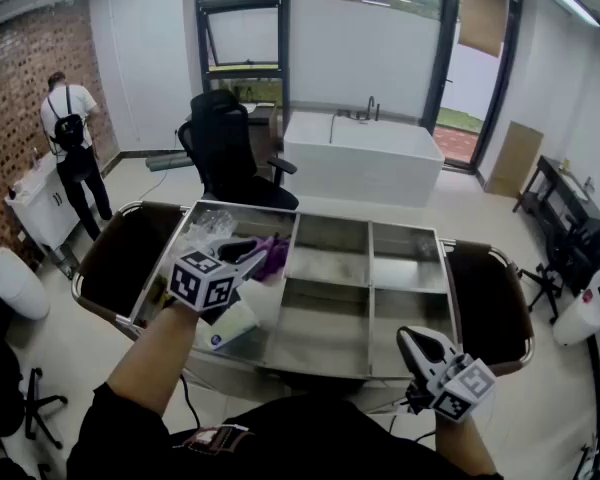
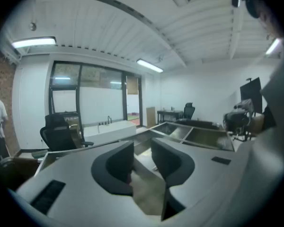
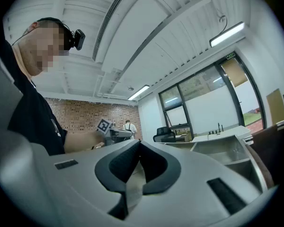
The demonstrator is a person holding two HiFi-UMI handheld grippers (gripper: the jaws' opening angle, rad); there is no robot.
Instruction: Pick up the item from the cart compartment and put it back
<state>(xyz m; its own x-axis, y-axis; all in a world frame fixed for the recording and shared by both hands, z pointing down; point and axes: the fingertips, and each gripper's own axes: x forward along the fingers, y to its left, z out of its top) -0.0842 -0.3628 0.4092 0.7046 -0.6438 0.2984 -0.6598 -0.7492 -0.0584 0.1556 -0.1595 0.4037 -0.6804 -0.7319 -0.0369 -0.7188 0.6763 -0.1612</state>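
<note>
A steel cart with several compartments stands in front of me. Its left compartment holds a purple item, a crumpled clear bag and a white pouch. My left gripper hovers over that compartment, tips right beside the purple item. In the left gripper view the left gripper has its jaws a little apart, with bare cart floor showing through the gap and nothing clearly held. My right gripper hangs at the cart's near right edge. In the right gripper view the right gripper is shut and empty.
Brown side shelves flank the cart. Beyond it stand a black office chair and a white bathtub. A person with a backpack stands far left by a brick wall, with a toilet nearer.
</note>
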